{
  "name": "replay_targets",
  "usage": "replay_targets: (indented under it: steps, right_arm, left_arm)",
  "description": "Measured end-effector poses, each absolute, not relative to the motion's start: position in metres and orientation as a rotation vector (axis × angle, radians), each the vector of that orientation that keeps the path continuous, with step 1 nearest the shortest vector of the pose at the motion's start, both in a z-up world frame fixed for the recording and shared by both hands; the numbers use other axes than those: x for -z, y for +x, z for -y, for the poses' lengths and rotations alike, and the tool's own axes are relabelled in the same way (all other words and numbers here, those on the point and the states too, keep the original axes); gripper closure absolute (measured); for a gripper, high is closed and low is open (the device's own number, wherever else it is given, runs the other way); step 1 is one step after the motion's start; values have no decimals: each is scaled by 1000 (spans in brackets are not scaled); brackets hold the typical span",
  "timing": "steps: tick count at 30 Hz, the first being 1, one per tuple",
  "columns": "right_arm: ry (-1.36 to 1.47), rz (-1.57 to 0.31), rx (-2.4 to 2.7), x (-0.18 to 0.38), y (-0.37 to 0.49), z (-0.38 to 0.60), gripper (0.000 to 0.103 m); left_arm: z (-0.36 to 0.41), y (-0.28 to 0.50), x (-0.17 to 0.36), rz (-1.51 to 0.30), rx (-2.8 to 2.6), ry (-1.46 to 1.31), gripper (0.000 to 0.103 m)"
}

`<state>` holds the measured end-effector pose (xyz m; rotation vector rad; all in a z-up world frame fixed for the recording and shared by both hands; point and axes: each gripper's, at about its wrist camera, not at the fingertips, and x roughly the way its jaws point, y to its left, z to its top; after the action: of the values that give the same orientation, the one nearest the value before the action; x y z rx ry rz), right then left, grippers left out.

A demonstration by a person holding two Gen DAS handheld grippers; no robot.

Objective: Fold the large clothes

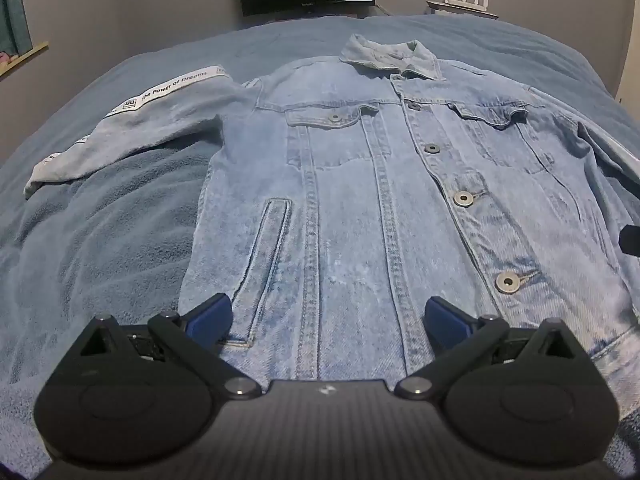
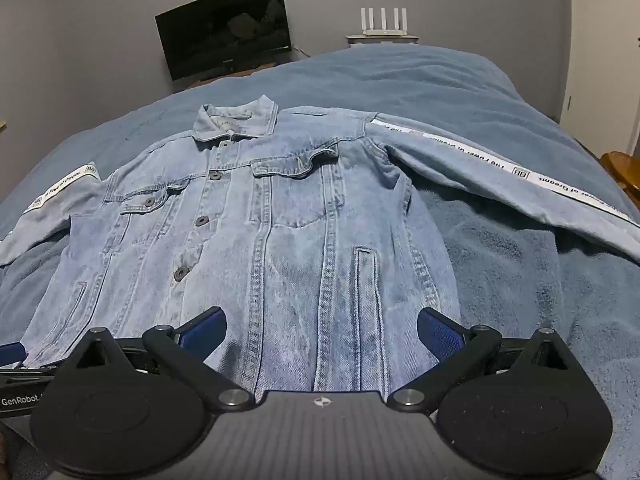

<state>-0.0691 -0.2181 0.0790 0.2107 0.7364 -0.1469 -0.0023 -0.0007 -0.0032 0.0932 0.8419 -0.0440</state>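
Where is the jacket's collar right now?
In both wrist views the collar lies at the far end of the denim jacket, flat on the blue blanket, toward the dark monitor at the wall.

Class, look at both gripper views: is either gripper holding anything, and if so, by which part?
Nothing is held. The left gripper and right gripper both stand open above the denim jacket.

Jacket [image 1: 352, 208]: faded, washed denim, matt, visible twill weave and raised stitched seams. Buttons [image 1: 464, 199]: dull metal, slight sheen. Sleeve tape [image 2: 520, 172]: smooth white printed fabric. Blanket [image 1: 100, 240] on bed: blue fleecy cloth, napped, rough-looking. Left tongs [image 1: 328, 320]: matt black plastic arms, textured blue pads [image 1: 210, 320], shiny metal pivot pins. Right tongs [image 2: 322, 332]: same finish.
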Motion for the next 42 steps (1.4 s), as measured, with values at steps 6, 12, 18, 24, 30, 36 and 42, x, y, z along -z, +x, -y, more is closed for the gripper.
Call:
replay_targets:
  steps: [6,12,18,24,30,36,42]
  right_arm:
    - [229,-744,149,-79,-68,221,0]
    - [231,-748,149,-78,-68,220,0]
    - [233,-748,149,-76,-68,220,0]
    - [233,-748,149,-76,-68,220,0]
    - [234,-749,148,-76,-67,220,0]
    - [237,-750,149,-74,-68,220,0]
    - [241,-753,149,-72,-69,220,0]
  left_arm:
    - [3,-2,5,-844,45,104,0]
    - [4,-3,5,-844,45,104,0]
    - [4,-3,6,-843,44,104,0]
    - [4,-3,6,-844,44,105,0]
    - [4,-4,6,-844,44,105,0]
    - [4,-5,7,-845,44,105,0]
    - [4,-5,7,-845,44,105,0]
